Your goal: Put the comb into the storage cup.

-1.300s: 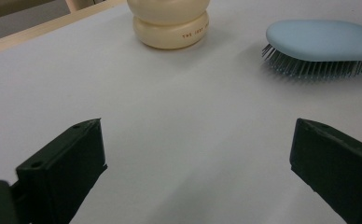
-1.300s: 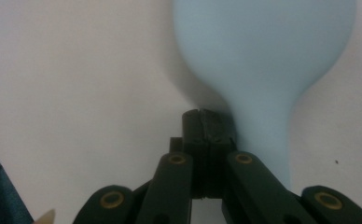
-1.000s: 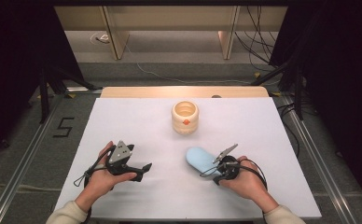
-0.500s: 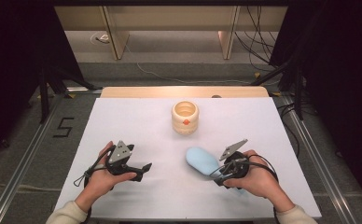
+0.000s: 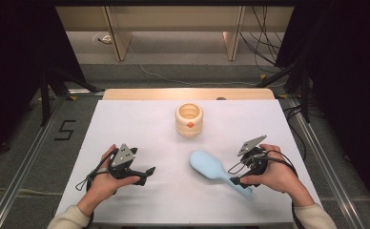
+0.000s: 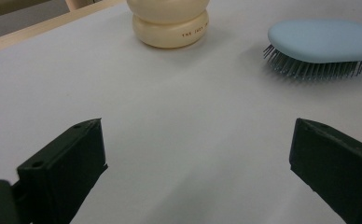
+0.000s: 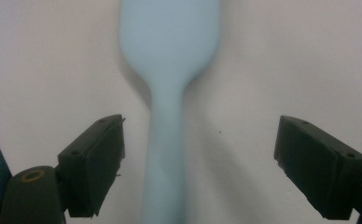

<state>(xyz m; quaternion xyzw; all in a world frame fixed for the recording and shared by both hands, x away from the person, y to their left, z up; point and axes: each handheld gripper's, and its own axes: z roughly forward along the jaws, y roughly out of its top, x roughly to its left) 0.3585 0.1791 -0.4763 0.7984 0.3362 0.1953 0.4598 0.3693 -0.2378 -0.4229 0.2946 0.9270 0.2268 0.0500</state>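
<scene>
Now the right gripper has just been opening, jaws wide and clear of the blue hairbrush handle lying bristles-down on the surface, apparently a release, while the left gripper rests open nearby.
</scene>
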